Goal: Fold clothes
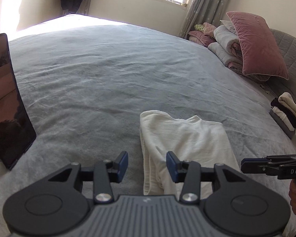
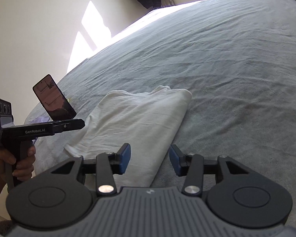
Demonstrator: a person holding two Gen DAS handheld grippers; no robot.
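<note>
My left gripper [image 1: 147,166] and right gripper [image 2: 150,162] both gape wide, holding nothing, over the folded white cloth [image 2: 136,120] on the grey bed [image 1: 108,75].

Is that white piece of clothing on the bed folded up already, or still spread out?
Folded. The white garment lies on the grey bed as a compact, layered rectangle, with stacked edges at its near end.

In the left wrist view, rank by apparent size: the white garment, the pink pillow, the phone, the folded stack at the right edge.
1. White garment
2. Pink pillow and phone: look alike, and the phone is nearer, so unranked
3. Folded stack
</note>
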